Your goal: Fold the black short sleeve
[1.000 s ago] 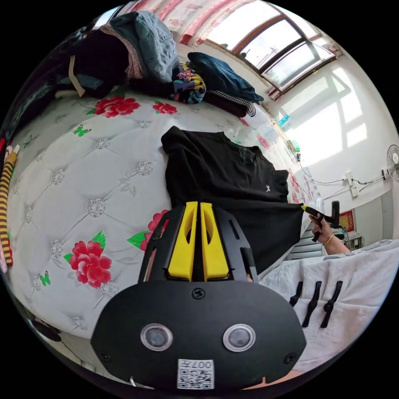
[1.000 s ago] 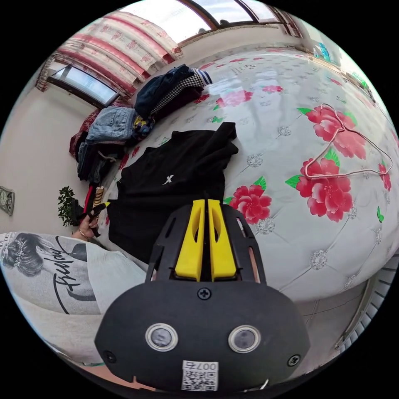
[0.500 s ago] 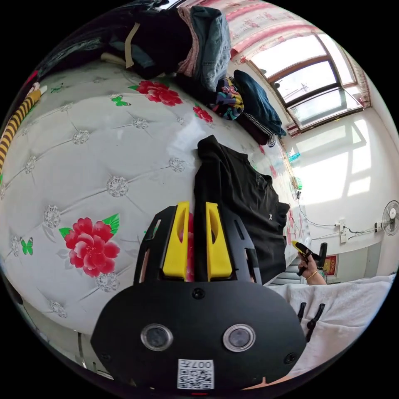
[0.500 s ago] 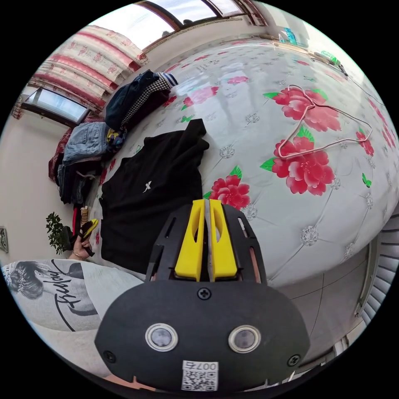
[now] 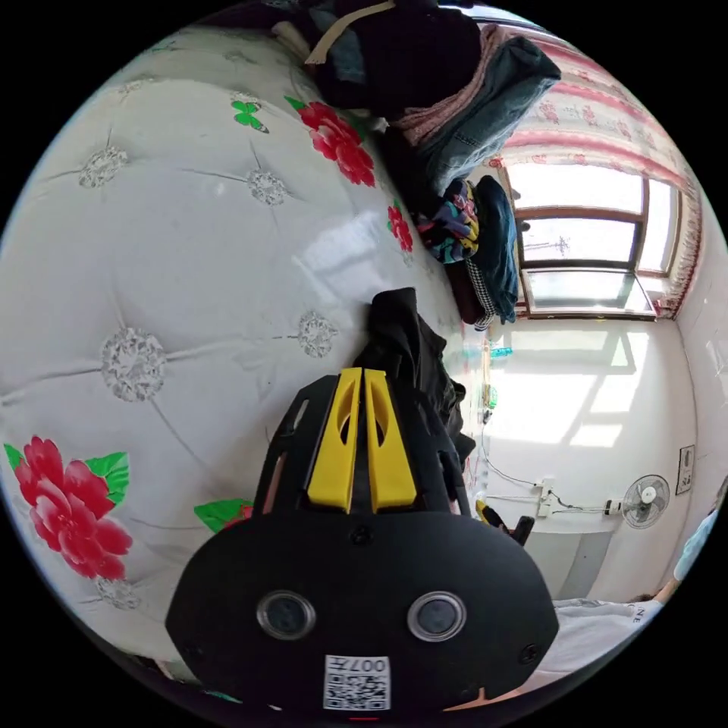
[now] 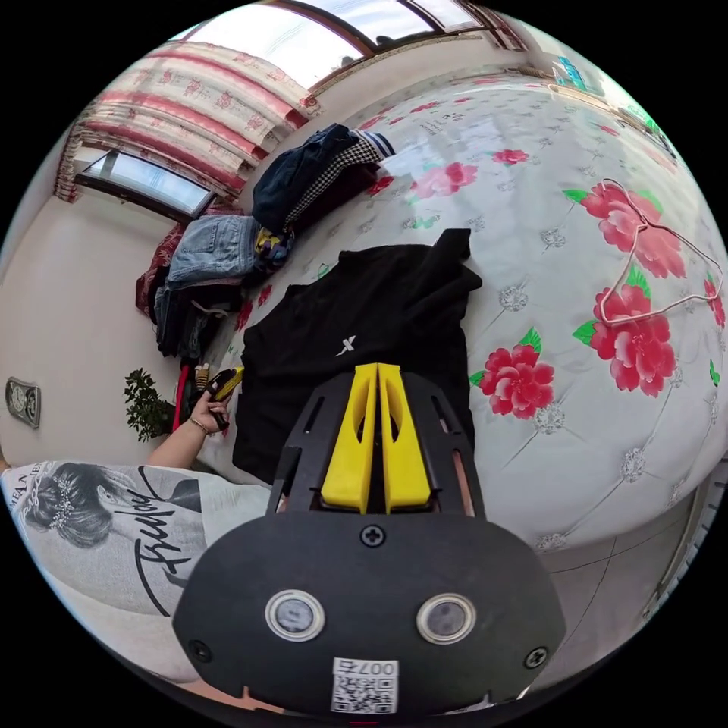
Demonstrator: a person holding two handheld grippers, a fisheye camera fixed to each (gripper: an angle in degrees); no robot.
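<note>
Right now the black short sleeve (image 6: 364, 326) lies spread on my white quilted bed cover (image 6: 576, 425), the one printed with red flowers, its small white chest logo facing up. From the right gripper view, my right gripper (image 6: 377, 379) has its yellow jaws drawn together with barely a slit between them, tips over the lower part of the shirt; I cannot tell whether any fabric is caught between them. Further off in that view my left gripper (image 6: 227, 379) sits in a hand (image 6: 205, 413) at the shirt's far edge, too small for me to judge its jaws.

From the left gripper view, the left gripper (image 5: 362, 383) also shows its jaws nearly closed, with dark cloth of the black short sleeve (image 5: 409, 356) bunched just beyond the tips; whether it is pinched I cannot tell. A pile of clothes (image 6: 227, 250) lies heaped along the far side of the bed, well apart from the shirt. A pink wire hanger (image 6: 660, 273) rests on the cover, off to the other side.
</note>
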